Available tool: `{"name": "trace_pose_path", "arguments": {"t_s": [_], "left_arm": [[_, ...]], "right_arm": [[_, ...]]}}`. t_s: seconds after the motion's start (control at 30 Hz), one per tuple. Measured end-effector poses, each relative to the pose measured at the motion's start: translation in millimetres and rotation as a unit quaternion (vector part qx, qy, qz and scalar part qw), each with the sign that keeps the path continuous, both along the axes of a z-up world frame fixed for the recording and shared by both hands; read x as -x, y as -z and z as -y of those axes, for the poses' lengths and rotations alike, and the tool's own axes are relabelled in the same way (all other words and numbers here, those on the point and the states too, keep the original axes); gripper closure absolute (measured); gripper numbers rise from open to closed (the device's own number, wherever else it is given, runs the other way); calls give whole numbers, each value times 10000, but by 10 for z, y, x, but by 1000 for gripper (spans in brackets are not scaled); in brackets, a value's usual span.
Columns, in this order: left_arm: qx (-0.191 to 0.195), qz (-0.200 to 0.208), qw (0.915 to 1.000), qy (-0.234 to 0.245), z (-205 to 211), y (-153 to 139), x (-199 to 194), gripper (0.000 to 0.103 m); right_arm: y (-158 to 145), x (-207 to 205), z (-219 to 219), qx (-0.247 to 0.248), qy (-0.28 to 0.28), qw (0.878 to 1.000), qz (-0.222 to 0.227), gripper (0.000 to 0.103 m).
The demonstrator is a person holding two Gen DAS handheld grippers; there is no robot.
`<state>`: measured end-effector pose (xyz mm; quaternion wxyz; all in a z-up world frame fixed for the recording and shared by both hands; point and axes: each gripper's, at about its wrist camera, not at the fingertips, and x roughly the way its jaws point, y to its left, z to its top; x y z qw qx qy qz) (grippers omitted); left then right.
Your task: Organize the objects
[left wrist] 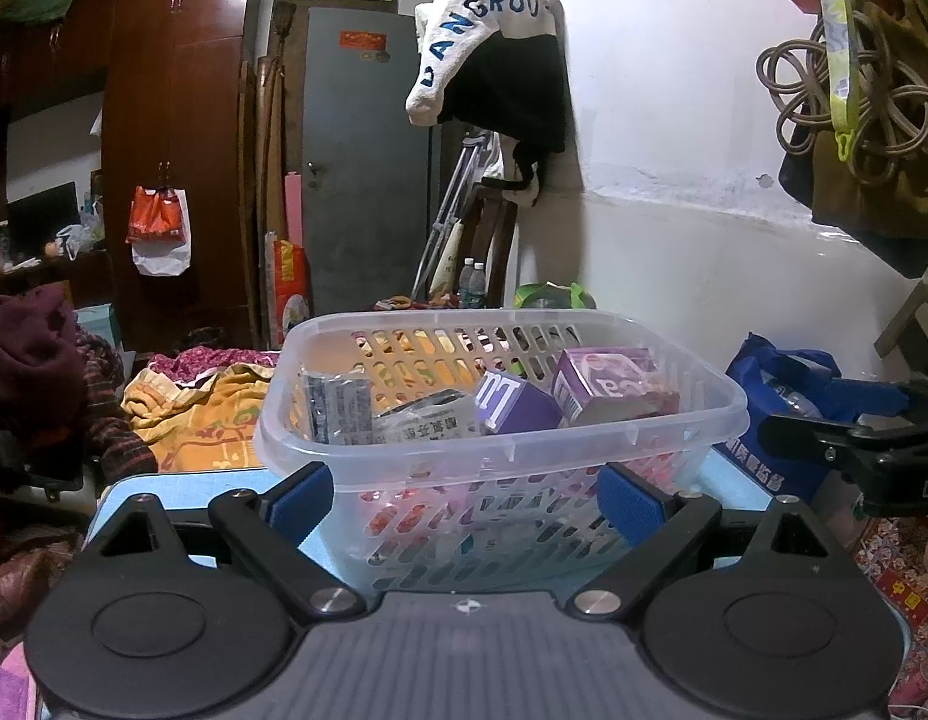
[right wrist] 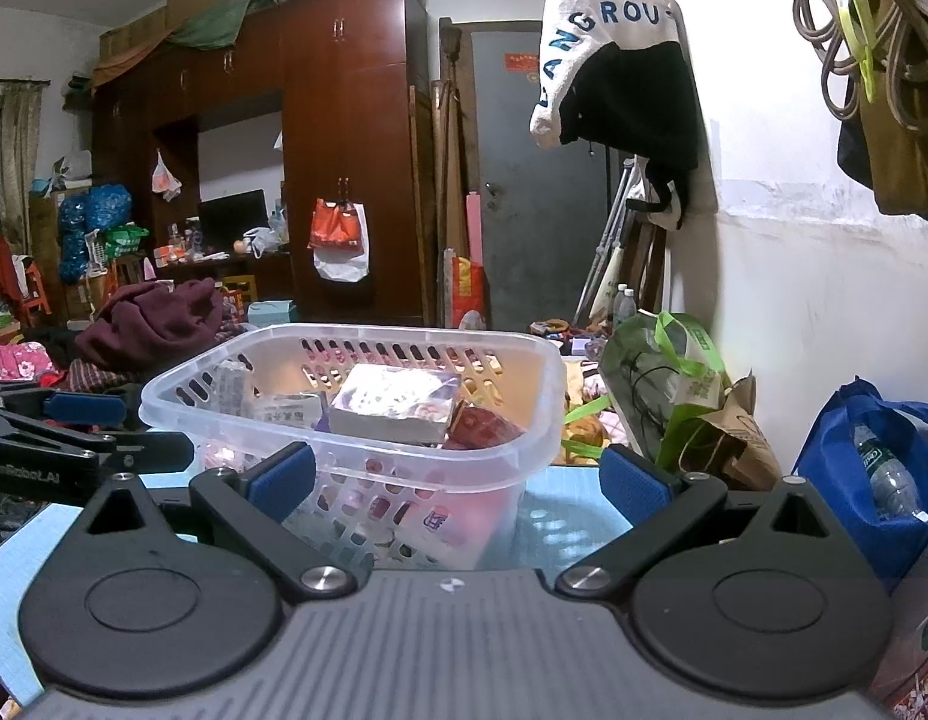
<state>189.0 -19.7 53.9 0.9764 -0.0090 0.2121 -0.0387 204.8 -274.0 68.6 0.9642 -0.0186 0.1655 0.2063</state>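
In the left wrist view, the left hand-held gripper (left wrist: 467,495) is hovering with its blue-padded fingers spread wide and holding nothing, facing the clear slotted plastic basket (left wrist: 500,414) that is sitting on the light blue bench (left wrist: 182,489). 2 purple cartons (left wrist: 605,384) and several printed packets (left wrist: 398,414) are lying inside it. In the right wrist view, the right hand-held gripper (right wrist: 458,477) is likewise gaping wide and empty, just short of the basket's near corner, where a flat silvery box (right wrist: 395,402) is resting on top. Sorting looks largely done: no loose item is showing on the bench, so perhaps only moving the basket is remaining.
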Motion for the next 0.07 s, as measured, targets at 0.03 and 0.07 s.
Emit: {"name": "trace_pose_path", "arguments": {"t_s": [0.03,0.07], "left_arm": [[-19,11,10000,1,6,0,2,7],[-34,24,10000,3,13,-1,4,7]], "right_arm": [[3,1,2,-5,3,10000,-6,0],[5,1,-1,-7,3,10000,-13,0]]}}
